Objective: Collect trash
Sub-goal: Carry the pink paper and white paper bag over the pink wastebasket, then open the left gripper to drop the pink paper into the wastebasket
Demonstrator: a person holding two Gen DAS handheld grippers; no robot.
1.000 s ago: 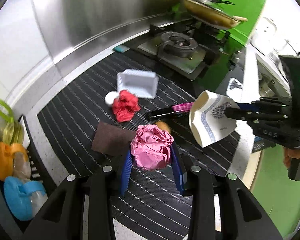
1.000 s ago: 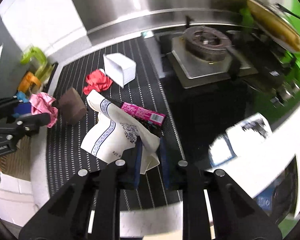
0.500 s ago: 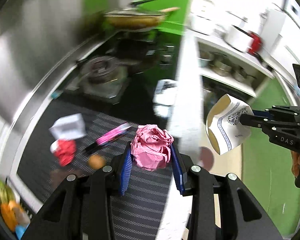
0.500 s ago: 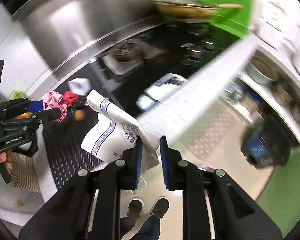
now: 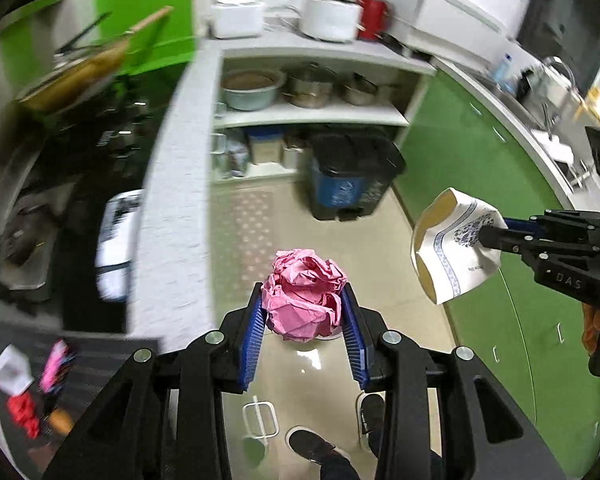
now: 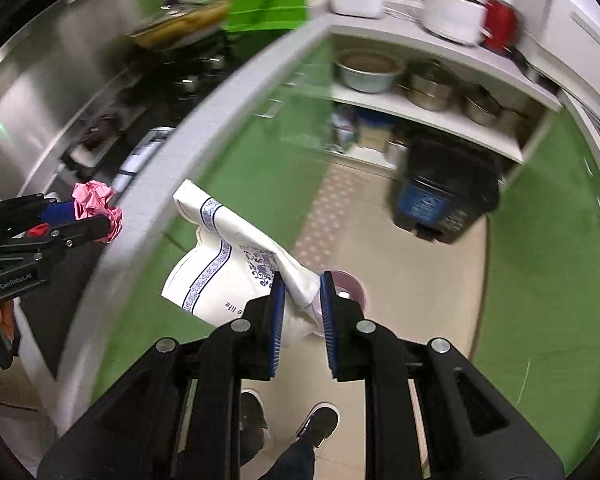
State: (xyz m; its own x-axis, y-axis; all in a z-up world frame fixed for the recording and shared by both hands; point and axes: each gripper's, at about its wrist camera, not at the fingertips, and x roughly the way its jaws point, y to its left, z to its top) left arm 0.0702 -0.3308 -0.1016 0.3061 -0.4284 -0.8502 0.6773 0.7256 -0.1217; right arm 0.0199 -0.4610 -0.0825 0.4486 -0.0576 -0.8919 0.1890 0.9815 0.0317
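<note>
My left tool [image 5: 303, 322] is clamped on a crumpled pink paper ball [image 5: 304, 294], held out over the floor [image 5: 396, 252] just past the front edge of the surface [image 5: 172, 216]. My right tool [image 6: 302, 300] pinches a flattened white paper cup with blue print [image 6: 228, 268], also above the floor. A black bin with a blue label [image 6: 446, 186] stands by the shelves [image 6: 432, 116], lid down. More litter lies on the surface's striped mat [image 5: 32, 392].

I see beige floor [image 6: 420, 280] carrying a black pedal bin [image 6: 448, 188] by the shelves [image 5: 312, 114]; pots [image 5: 312, 86] on the shelf; counter [image 5: 172, 208] with blurred scraps [image 5: 24, 412].
</note>
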